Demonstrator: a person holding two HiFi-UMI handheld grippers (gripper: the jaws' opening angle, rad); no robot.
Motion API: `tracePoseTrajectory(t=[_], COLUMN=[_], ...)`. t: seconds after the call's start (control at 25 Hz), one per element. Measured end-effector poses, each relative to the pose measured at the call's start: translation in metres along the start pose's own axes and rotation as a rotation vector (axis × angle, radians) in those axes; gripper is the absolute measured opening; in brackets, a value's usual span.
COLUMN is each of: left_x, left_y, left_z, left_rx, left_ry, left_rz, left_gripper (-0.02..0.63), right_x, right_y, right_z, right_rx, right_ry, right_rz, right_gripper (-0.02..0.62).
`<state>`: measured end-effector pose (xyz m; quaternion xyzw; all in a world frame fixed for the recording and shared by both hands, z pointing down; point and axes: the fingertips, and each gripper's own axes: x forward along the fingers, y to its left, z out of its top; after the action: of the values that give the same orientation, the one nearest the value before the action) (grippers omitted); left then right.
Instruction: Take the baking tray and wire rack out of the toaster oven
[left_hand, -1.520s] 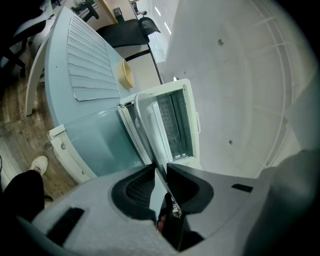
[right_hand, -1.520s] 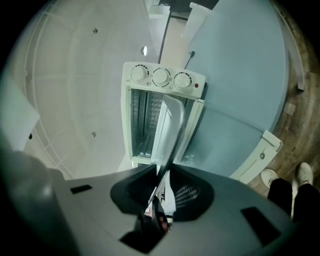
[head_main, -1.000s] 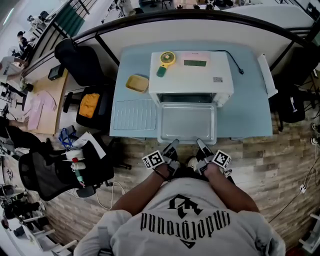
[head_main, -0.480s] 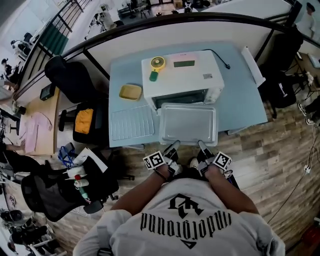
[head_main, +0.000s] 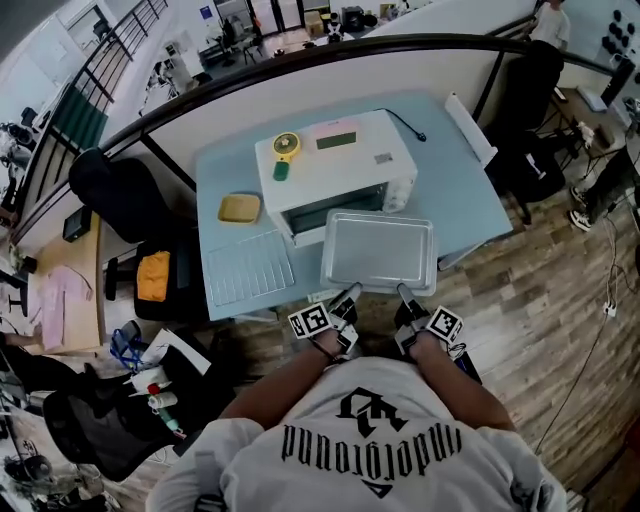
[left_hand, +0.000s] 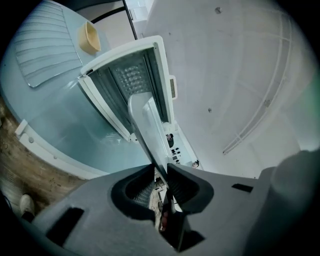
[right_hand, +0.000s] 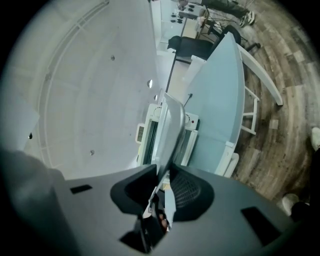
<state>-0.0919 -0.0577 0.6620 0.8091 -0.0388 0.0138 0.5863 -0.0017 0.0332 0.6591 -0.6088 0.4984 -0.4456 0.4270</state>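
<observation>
Silver tray (head_main: 378, 252) hangs just in front of the oven (head_main: 335, 170), its near rim pinched by the left gripper (head_main: 351, 293) and right gripper (head_main: 402, 292), both clamped on it. The rack (head_main: 248, 268) lies on the tabletop (head_main: 460, 190) at left. Best to move both hands together and level, setting the tray flat beside the rack.
</observation>
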Motion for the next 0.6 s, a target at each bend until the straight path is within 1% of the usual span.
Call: tracePoseTrajectory(t=[0.04,0.08,0.16,0.2,0.36,0.44,0.48,0.6], left_x=[0.005,0.01,0.019,0.025,0.053,0.067,0.074,0.102], left_y=[-0.002,-0.003,-0.006,-0.007,-0.015,-0.018,-0.019,-0.029], left_z=[-0.002,-0.005,-0.012,-0.016,-0.035,-0.044,-0.048,-0.063], left_rx=[0.003,0.005,0.007,0.008,0.005,0.003,0.003,0.006], left_ry=[0.013,0.025,0.044,0.051,0.072,0.082,0.085,0.088], left_rz=[-0.006,-0.011,-0.019,-0.022,-0.035,-0.033,-0.032,-0.032], left_gripper=[0.084,0.085,0.086,0.086,0.084,0.086,0.086,0.086], right_x=[-0.004,-0.007,-0.011,-0.015,-0.04,-0.05,-0.053,-0.059], right_y=[-0.002,-0.004,-0.002,-0.003,-0.022,-0.027,-0.028,-0.027], right_z=[0.004,0.009,0.018,0.022,0.049,0.062,0.069,0.099], right_rx=[0.002,0.001,-0.003,-0.004,-0.011,-0.011,-0.005,0.0], right_ry=[-0.013,-0.026,-0.046,-0.053,-0.076,-0.084,-0.086,-0.089], right_rz=[-0.018,-0.017,0.025,0.025,-0.069,-0.092,-0.081,0.01], right_gripper=[0.085,0.086,0.087,0.087,0.087,0.086,0.086,0.087])
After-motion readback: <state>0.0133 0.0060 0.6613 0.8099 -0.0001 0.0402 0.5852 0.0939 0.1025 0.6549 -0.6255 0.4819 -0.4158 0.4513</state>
